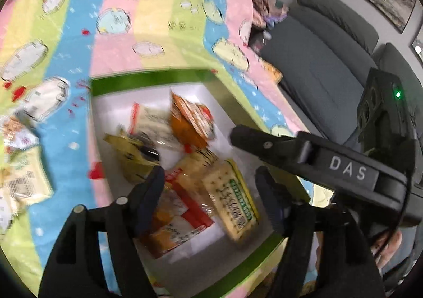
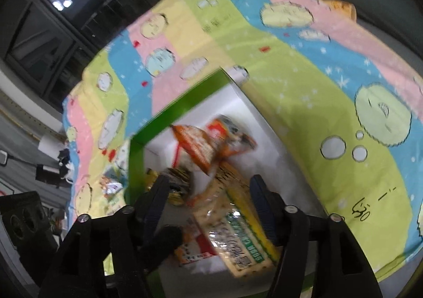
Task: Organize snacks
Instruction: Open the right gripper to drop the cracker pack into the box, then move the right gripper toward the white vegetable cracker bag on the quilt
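Observation:
A green-rimmed white box (image 1: 148, 81) sits on a pastel cartoon cloth and holds several snack packs: an orange pack (image 1: 193, 118), a yellow pack (image 1: 129, 155), a red-and-white pack (image 1: 182, 208) and a clear cracker pack with a green label (image 1: 232, 197). My left gripper (image 1: 208, 184) is open and empty above the box. My right gripper (image 2: 208, 195) is open over the same box (image 2: 185, 105), with the cracker pack (image 2: 238, 234) lying below it; its finger (image 1: 267, 143) reaches in from the right in the left wrist view.
More snack packs (image 1: 21, 166) lie on the cloth (image 1: 148, 26) left of the box. A grey sofa (image 1: 322, 60) stands to the right, with an orange pack (image 1: 272, 72) at the cloth's edge. Dark windows (image 2: 53, 20) lie beyond the table.

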Demonstrator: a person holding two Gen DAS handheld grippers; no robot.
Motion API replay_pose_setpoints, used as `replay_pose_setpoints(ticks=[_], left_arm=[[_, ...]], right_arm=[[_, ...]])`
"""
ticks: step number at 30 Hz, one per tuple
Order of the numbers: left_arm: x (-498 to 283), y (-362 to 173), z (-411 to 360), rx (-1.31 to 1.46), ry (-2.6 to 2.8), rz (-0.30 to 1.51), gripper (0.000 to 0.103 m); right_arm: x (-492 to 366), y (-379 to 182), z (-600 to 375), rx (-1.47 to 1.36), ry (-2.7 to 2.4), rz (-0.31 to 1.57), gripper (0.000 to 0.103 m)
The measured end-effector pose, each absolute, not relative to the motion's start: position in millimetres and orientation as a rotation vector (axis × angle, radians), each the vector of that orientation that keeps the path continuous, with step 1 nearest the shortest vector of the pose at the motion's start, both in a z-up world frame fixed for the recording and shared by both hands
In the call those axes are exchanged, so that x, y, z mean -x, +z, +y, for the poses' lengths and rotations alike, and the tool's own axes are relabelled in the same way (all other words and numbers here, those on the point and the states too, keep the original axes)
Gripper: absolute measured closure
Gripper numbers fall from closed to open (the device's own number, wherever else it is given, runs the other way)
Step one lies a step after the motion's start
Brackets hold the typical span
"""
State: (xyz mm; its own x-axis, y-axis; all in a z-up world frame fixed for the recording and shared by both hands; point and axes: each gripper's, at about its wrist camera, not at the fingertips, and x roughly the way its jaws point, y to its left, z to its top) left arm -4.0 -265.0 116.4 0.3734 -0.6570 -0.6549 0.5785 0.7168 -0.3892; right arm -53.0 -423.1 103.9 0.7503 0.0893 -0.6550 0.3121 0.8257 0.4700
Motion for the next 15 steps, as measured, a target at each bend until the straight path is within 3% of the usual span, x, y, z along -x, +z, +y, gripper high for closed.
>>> replay_pose_setpoints(ticks=[4,9,15], left_arm=[[5,130,-224,0.135,-0.721,0.824,0.016],[-2,132,-161,0.177,-0.559,0.798,0.014],[-23,105,-77,0.254,-0.295,0.809,0.009]], right_arm=[[59,121,-405,-0.547,-0.110,0.654,0.026],[54,135,-373,-0.463,-0.086,0.616,0.016],[40,136,-331,-0.364,-0.067,0.621,0.014]])
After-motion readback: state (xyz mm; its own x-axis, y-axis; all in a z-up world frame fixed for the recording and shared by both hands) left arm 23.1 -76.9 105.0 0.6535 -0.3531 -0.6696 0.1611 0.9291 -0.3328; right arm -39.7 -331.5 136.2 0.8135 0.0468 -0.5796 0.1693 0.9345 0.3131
